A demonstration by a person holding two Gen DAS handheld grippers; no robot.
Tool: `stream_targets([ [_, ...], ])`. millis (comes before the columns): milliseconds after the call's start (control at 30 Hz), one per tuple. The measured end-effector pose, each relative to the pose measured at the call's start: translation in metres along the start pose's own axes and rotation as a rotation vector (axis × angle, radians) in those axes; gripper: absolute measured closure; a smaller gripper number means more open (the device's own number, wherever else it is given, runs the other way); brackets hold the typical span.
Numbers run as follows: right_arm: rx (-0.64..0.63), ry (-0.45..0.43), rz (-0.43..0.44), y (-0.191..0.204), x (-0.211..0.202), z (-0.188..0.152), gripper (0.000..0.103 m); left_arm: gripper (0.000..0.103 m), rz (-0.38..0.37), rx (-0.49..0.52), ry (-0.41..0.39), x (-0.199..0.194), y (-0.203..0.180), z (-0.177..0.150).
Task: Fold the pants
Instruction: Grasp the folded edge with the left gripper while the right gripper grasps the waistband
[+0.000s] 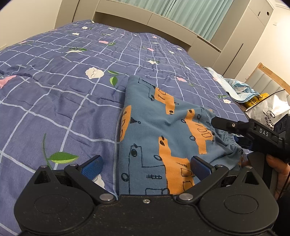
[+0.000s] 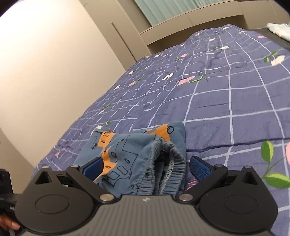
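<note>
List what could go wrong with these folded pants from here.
1. The elastic waistband gapes open between the right hand-held gripper pads; closing might catch only one layer and undo the fold.
2. The left hand-held gripper straddles the pants edge over the quilt, so it could pinch bedding too.

A home bedroom: bed under a purple checked floral quilt (image 1: 72, 87), beige built-in wardrobe (image 1: 241, 41) beside pale green curtains (image 1: 190, 14), plus a wooden cot rail (image 1: 271, 76).
</note>
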State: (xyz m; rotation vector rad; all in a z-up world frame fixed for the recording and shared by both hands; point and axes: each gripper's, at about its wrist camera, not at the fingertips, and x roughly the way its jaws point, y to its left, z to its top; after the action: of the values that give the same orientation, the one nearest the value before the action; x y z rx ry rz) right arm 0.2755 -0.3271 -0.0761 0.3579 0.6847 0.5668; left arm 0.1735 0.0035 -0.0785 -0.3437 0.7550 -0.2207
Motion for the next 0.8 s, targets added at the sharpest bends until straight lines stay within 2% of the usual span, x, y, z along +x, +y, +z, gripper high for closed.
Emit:
stream_targets([
  [267, 0.019, -0.041, 0.024, -0.004, -0.004, -0.006, 0.001, 0.001, 0.001, -0.002, -0.001, -0.001, 0.000, -0.001],
  [467, 0.069, -0.079, 0.009, -0.011, -0.007, -0.007, 0.020, 0.001, 0.000, -0.004, -0.001, -0.001, 0.000, -0.001],
  [633, 0.108, -0.105, -0.004, -0.018, -0.010, -0.011, 0.048, 0.001, -0.002, -0.013, -0.002, -0.002, 0.001, -0.001],
  [800, 0.128, -0.116, -0.001, -0.023, -0.010, -0.012, 0.059, 0.003, -0.014, -0.128, -0.052, -0.011, 0.014, 0.002],
])
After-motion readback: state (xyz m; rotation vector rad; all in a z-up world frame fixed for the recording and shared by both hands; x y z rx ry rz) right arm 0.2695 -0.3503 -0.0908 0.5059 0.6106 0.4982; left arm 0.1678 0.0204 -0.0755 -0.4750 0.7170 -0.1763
